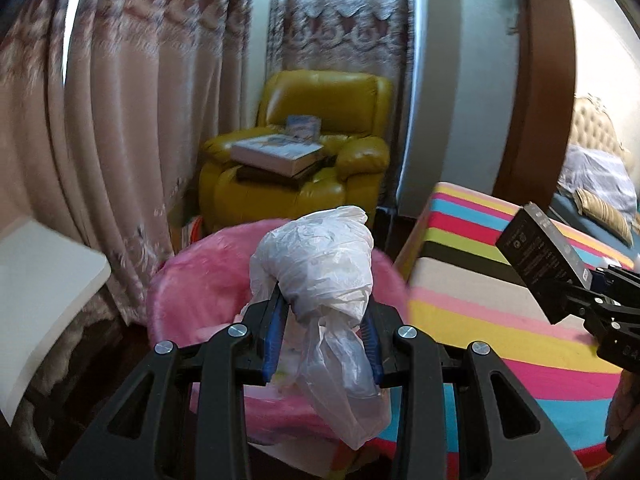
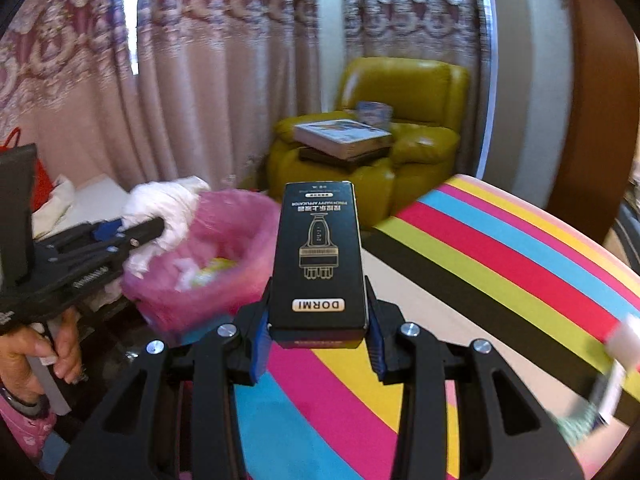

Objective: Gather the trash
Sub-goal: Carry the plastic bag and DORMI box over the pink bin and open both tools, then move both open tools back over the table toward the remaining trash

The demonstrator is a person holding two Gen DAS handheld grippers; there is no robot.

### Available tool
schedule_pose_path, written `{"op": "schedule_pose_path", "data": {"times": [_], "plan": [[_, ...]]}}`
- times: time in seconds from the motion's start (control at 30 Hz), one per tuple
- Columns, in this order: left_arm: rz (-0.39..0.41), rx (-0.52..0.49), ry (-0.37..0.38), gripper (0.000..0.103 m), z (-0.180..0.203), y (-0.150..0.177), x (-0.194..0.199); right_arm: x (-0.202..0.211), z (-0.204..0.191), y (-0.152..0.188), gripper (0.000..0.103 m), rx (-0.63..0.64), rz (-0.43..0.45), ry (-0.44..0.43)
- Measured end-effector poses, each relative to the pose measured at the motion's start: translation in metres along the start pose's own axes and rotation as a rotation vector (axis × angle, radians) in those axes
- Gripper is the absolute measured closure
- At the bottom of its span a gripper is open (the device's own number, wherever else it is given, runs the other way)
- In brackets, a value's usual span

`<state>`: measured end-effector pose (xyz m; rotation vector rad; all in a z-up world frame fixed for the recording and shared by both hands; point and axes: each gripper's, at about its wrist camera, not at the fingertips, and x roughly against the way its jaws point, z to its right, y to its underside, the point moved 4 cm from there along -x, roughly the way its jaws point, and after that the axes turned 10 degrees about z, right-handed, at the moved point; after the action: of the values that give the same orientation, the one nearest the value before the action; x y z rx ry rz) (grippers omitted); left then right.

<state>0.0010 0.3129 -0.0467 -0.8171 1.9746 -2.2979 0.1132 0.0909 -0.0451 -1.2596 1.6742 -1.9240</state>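
The left tongs (image 1: 324, 334) are closed on a crumpled white plastic bag (image 1: 320, 276), gripped around its bunched middle between the blue pads, with its loose tail drooping below the fingers; the bag hangs directly above the open mouth of the pink-lined trash bin (image 1: 200, 280), not touching the liner as far as the left wrist view shows; from the right wrist view the same bag (image 2: 168, 208) sits over the near-left rim of the bin (image 2: 224, 256), where yellowish scraps already lie inside, though blur hides what they are.

The right tongs (image 2: 318, 326) are clamped on the lower end of a black DORMI carton (image 2: 318, 248), which stands upright between the fingers with its printed face toward the camera; it is held just right of the bin, above the edge of the rainbow-striped surface (image 2: 500, 256); the left wrist view shows that carton (image 1: 540, 256) tilted, well to the right of the bin.

Behind the bin stands a mustard-yellow leather armchair (image 1: 320, 120) with a stack of books (image 1: 276, 156) on its seat; patterned pink curtains (image 1: 140, 120) hang behind and to the left of the bin; a white desk (image 1: 44, 276) corner shows left of the bin.
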Motion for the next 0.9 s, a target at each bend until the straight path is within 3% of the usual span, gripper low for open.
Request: {"op": "schedule_pose_path", "data": {"times": [0.4,0.47,0.5,0.53,0.57,0.6,0.63,0.7,0.77,0.9], "plan": [[-0.028,0.113,-0.021,0.069,-0.073,0.007,-0.037,-0.091,-0.063,-0.025,0.064,0.069,-0.036,-0.14],[-0.038,0.108,-0.027,0.068,-0.077,0.012,-0.039,-0.102,-0.068,-0.025,0.055,0.077,-0.046,-0.172],[-0.046,0.11,-0.044,0.067,-0.08,0.014,-0.04,-0.104,-0.065,-0.025,0.037,0.069,-0.042,-0.157],[-0.051,0.116,-0.049,0.067,-0.081,0.016,-0.04,-0.101,-0.061,-0.024,0.03,0.042,-0.031,-0.155],[-0.053,0.127,-0.05,0.067,-0.084,0.017,-0.038,-0.099,-0.058,-0.024,0.03,0.023,-0.026,-0.163],[-0.051,0.133,-0.052,0.061,-0.085,0.017,-0.037,-0.093,-0.052,-0.023,0.03,0.0,-0.022,-0.167],[-0.045,0.133,-0.068,0.038,-0.086,0.017,-0.035,-0.086,-0.045,-0.022,0.03,-0.008,-0.015,-0.155],[0.011,0.128,-0.124,0.006,-0.087,0.016,-0.021,-0.07,-0.032,-0.019,0.03,-0.015,0.002,-0.138],[0.064,0.123,-0.146,0.006,-0.085,0.014,-0.009,-0.052,-0.016,-0.013,0.03,-0.037,0.014,-0.115],[0.061,0.075,-0.12,0.006,-0.057,0.011,-0.005,-0.014,0.024,0.004,0.029,-0.11,0.032,-0.043]]}}
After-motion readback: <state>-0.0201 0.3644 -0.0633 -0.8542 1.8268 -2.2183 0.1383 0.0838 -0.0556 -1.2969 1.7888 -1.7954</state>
